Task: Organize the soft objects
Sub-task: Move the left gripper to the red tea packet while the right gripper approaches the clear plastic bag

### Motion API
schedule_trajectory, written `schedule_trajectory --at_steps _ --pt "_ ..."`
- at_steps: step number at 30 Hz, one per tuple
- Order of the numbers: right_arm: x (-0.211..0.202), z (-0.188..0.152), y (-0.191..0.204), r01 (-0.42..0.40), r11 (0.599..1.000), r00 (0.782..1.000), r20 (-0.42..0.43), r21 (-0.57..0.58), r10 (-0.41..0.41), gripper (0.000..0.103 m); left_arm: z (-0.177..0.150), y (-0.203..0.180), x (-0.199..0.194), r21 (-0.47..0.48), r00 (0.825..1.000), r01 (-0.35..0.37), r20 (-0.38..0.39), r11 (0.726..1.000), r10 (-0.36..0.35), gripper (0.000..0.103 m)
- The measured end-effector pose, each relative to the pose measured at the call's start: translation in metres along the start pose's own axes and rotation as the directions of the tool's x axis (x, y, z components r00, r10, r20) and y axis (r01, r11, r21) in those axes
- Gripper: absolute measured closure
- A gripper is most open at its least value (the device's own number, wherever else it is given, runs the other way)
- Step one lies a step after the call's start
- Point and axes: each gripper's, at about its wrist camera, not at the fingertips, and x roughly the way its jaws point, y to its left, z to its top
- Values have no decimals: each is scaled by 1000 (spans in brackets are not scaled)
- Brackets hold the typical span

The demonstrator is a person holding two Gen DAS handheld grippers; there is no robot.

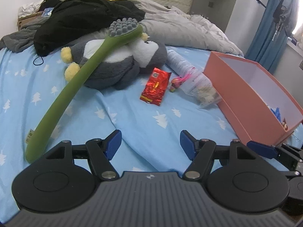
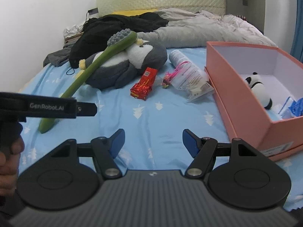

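Both grippers hover low over the blue bed sheet (image 1: pixel 90 102), and neither holds anything. The left gripper (image 1: pixel 150 144) has its fingers spread wide with only sheet between them; the right gripper (image 2: pixel 153 143) shows the same wide, empty gap.

Taking the pink box (image 2: pixel 240 102) as the landmark: it sits open on the bed, with a small panda plush (image 2: pixel 257 89) and some blue-wrapped bits already inside. Just beside its near wall lies a clear plastic packet (image 2: pixel 187 75) with a pink-tasselled trinket (image 2: pixel 169 77) next to it. A little further from the box is a red foil pouch (image 1: pixel 155 87), and further still the large grey penguin plush (image 1: pixel 121 64), with a long green massage brush (image 1: pixel 79 81) leaning across it.

The step in hand looks like choosing and reaching for the next soft thing, probably the penguin plush or the red pouch. To do it well, lift the brush off first with one gripper, so the plush is not dragged with it. Grip the plush at a bulky fold, not a flipper, since it will sag. For the pouch, come down flat and pinch its crimped edge, keeping the sheet out of the fingers.
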Motion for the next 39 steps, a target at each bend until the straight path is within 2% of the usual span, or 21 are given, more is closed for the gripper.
schedule_trajectory --at_steps 13,19,23,26,29,33,37,39 --pt "74 9 -12 27 999 1000 -6 -21 -27 34 16 22 76 -13 999 -43 -24 999 43 30" --pt "105 27 -24 97 994 995 41 -48 -95 34 37 25 108 -16 1000 -23 9 1000 23 26" --pt "127 43 -35 105 991 993 61 -78 -100 34 53 23 135 -4 1000 -3 16 1000 3 24" --pt "141 51 -37 172 974 982 96 -145 -159 34 62 22 154 -6 1000 25 3 1000 -25 23" --pt "154 57 -42 219 957 974 97 -189 -204 34 67 20 170 -8 999 42 3 999 -42 19" --pt "167 59 -40 225 943 974 81 -244 -211 34 72 16 190 4 999 50 -6 999 -50 19" --pt "178 55 -36 263 918 965 77 -297 -252 34 72 15 203 6 998 69 2 998 -70 19" --pt "181 52 -35 283 903 959 82 -322 -271 36 72 13 207 25 998 57 -3 998 -57 20"
